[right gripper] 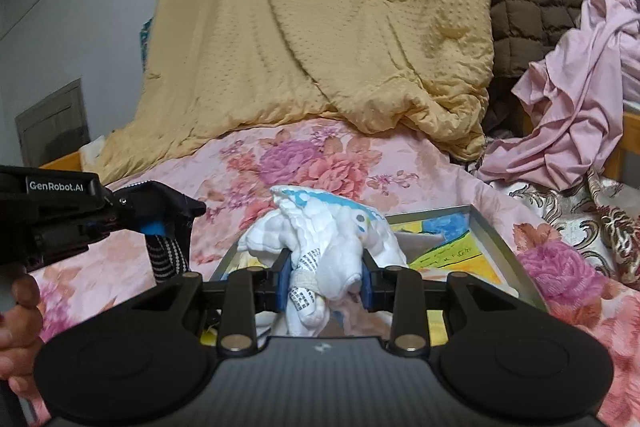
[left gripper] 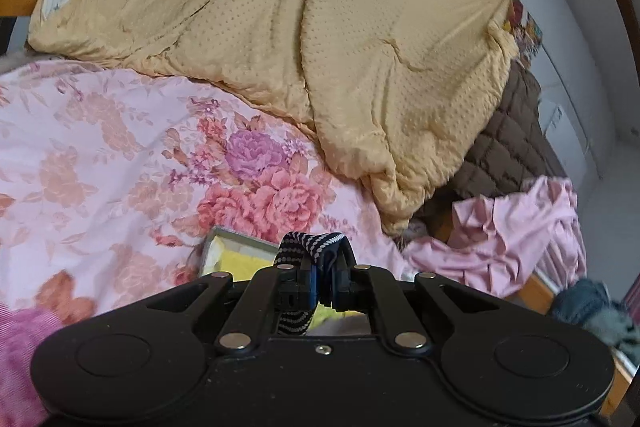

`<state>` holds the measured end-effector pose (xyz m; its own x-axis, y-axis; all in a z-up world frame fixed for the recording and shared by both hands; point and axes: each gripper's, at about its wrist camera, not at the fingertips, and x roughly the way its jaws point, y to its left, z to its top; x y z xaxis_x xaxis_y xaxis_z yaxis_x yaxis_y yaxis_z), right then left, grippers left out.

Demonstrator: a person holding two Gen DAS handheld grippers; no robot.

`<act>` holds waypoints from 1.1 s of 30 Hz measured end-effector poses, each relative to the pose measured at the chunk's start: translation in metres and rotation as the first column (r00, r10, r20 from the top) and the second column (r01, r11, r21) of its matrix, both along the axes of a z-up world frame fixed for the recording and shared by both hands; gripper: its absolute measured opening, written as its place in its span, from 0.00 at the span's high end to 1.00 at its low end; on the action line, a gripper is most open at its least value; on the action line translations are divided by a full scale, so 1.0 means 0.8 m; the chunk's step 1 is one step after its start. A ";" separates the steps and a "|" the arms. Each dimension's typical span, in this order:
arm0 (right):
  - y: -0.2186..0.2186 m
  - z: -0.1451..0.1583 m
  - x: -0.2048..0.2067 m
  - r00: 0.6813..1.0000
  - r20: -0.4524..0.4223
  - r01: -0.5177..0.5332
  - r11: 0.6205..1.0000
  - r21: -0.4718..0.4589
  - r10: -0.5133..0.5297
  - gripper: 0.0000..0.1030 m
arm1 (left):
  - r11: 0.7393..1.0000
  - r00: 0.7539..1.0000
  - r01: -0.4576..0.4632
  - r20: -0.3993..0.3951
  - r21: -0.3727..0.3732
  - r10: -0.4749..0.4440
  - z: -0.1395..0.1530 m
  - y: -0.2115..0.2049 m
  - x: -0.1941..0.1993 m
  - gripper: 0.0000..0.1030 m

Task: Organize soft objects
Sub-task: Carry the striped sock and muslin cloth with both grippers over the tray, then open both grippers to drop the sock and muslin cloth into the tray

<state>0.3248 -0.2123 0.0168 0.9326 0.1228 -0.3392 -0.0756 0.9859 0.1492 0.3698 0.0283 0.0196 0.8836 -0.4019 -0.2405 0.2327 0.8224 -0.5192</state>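
My left gripper (left gripper: 320, 287) is shut on a dark navy sock with white dotted stripes (left gripper: 310, 247); the sock hangs from its jaws. The same gripper (right gripper: 160, 223) and sock (right gripper: 166, 255) show at the left of the right wrist view. My right gripper (right gripper: 324, 279) is shut on a bundle of white socks with blue and grey print (right gripper: 324, 235). Both are held above a shallow grey tray (right gripper: 492, 243) with a yellow and blue picture bottom, lying on the floral pink bedspread (right gripper: 340, 155). The tray's corner shows in the left wrist view (left gripper: 236, 247).
A large yellow quilt (left gripper: 320, 27) is heaped at the back of the bed. A brown quilted jacket (right gripper: 520, 7) and a crumpled pink garment (right gripper: 576, 99) lie at the right. A grey-blue knit item (left gripper: 588, 303) sits by the wooden bed rail (left gripper: 536, 287).
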 end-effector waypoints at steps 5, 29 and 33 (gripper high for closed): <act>0.000 -0.012 0.034 0.999 -0.044 0.014 1.000 0.022 -0.013 0.64 | 0.999 0.999 0.045 -0.027 0.004 -0.045 -0.025 -0.007 0.029 0.94; 0.018 -0.042 0.075 0.980 -0.196 -0.020 0.999 -0.030 0.014 0.48 | 0.987 0.951 0.150 -0.281 0.053 -0.130 -0.101 -0.023 0.071 0.89; 0.014 -0.042 0.073 0.980 -0.199 -0.011 1.000 -0.026 0.006 0.46 | 0.989 0.949 0.141 -0.290 0.049 -0.121 -0.100 -0.024 0.065 0.87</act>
<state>0.3831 -0.2009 -0.0171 0.8449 0.1188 -0.5215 -0.0554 0.9892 0.1355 0.4215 0.0089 -0.0603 0.7144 -0.4836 -0.5058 0.1911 0.8301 -0.5238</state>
